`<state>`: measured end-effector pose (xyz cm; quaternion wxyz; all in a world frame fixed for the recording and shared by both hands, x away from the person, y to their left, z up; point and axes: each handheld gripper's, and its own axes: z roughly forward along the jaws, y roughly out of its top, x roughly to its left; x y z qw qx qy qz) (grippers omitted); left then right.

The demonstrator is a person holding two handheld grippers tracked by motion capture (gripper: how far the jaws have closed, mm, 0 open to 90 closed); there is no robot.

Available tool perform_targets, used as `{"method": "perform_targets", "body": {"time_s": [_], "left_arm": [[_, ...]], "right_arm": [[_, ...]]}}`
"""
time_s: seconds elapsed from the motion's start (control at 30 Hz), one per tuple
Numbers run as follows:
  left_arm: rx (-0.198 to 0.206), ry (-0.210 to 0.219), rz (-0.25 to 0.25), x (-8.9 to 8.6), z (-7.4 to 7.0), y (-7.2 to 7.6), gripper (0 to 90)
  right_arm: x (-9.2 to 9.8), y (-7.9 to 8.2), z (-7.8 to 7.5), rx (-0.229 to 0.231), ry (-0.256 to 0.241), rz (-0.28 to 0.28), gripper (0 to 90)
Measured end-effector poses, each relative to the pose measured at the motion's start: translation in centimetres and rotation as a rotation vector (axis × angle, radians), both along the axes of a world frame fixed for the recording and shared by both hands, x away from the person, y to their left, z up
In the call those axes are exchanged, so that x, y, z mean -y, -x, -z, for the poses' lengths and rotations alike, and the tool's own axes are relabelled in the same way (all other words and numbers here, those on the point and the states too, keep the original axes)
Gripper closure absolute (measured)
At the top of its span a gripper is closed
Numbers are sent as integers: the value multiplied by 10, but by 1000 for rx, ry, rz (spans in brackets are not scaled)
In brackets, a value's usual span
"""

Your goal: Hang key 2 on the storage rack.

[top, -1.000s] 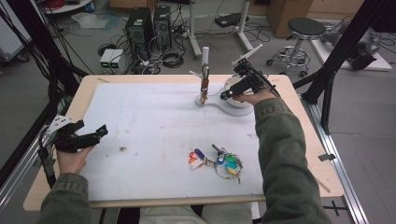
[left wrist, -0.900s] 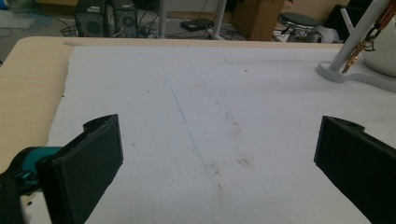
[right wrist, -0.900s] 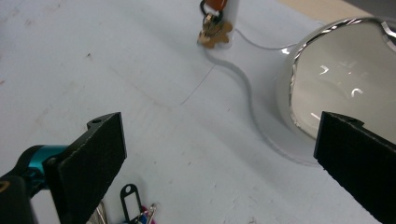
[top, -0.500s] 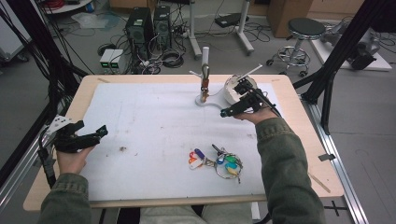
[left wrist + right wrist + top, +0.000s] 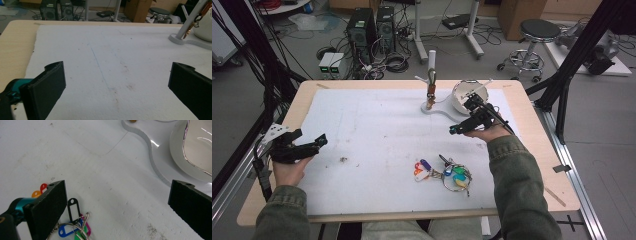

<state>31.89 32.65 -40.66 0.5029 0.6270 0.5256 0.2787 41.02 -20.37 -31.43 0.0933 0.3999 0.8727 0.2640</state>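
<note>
A bunch of keys with coloured tags (image 5: 444, 172) lies on the white mat (image 5: 372, 125), near the front and right of centre. The same keys (image 5: 72, 223) appear at the lower left of the right gripper view, beside the left jaw. My right gripper (image 5: 457, 129) hovers open between the keys and a white key stand (image 5: 431, 82), with nothing between its jaws (image 5: 117, 195). A brown key (image 5: 430, 95) hangs from the stand. At the mat's left edge my left gripper (image 5: 314, 144) is held open and empty (image 5: 115, 75), facing the stand (image 5: 186, 27).
A white bowl (image 5: 467, 97) sits on the stand's curved base (image 5: 150, 143), just beyond my right hand. The mat carries small dark stains (image 5: 343, 160). Computer towers, cables and a stool stand on the floor beyond the table's far edge.
My right gripper has drawn back from the stand and bowl toward the near side, closer to the keys. The left gripper has stayed put.
</note>
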Motion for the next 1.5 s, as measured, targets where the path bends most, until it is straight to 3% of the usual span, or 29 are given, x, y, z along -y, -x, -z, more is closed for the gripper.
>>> {"method": "perform_targets", "body": {"time_s": [0.37, 0.53, 1.5], "left_arm": [[0, 1, -2, 0, 0, 0, 17], [2, 2, -4, -1, 0, 0, 17], [1, 0, -3, -1, -1, 1, 17]], "right_arm": [[1, 14, 10, 12, -9, -16, 15], [5, 20, 15, 3, -46, -23, 15], [8, 50, 62, -33, 26, -58, 20]]}}
